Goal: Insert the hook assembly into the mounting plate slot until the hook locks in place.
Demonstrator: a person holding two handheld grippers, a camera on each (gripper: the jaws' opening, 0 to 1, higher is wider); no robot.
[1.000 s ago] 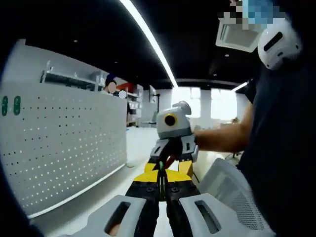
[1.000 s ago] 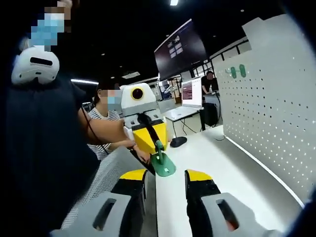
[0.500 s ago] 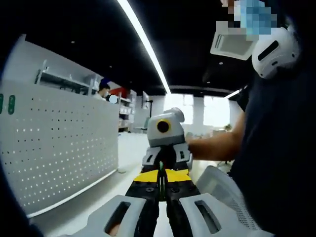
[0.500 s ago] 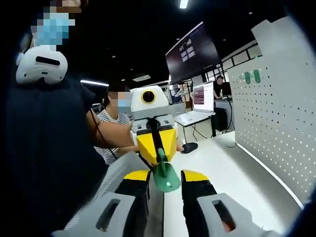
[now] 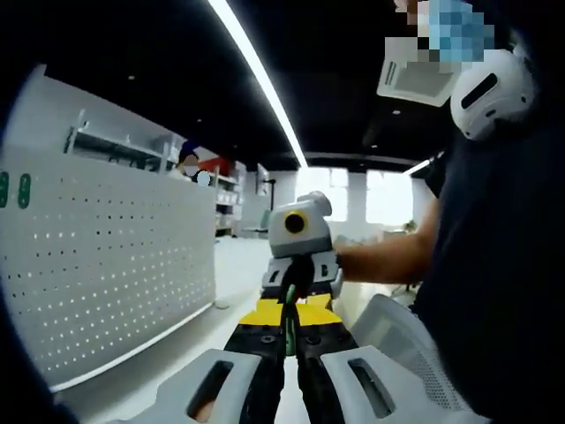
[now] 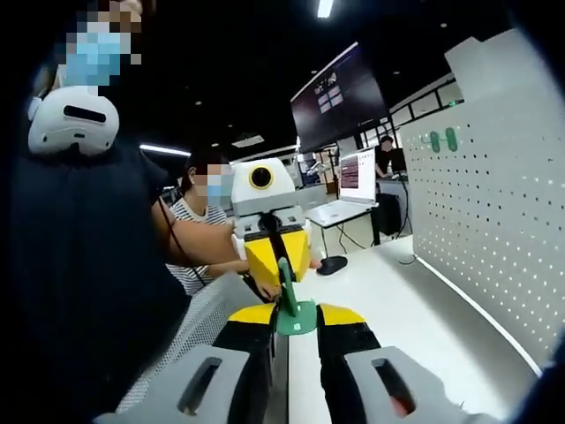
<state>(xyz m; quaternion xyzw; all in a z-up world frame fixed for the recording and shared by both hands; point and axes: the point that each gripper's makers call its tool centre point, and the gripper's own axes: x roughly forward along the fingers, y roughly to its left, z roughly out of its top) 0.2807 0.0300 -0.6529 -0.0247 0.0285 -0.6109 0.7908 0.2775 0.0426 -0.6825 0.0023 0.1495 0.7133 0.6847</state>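
The left gripper (image 5: 290,340) is pinching the thin green plastic hook stem (image 5: 287,311) edge-on between narrow jaws. At 12 o'clock, the right gripper (image 6: 296,325) is clamping the flat green mounting plate (image 6: 298,318), steadying it for insertion above the white table (image 6: 388,291).

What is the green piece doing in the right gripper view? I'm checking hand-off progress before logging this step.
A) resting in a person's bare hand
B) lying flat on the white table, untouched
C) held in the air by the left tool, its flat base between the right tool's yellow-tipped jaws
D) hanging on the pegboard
C: the green piece hangs from the left tool, and its base sits between the right tool's jaws.
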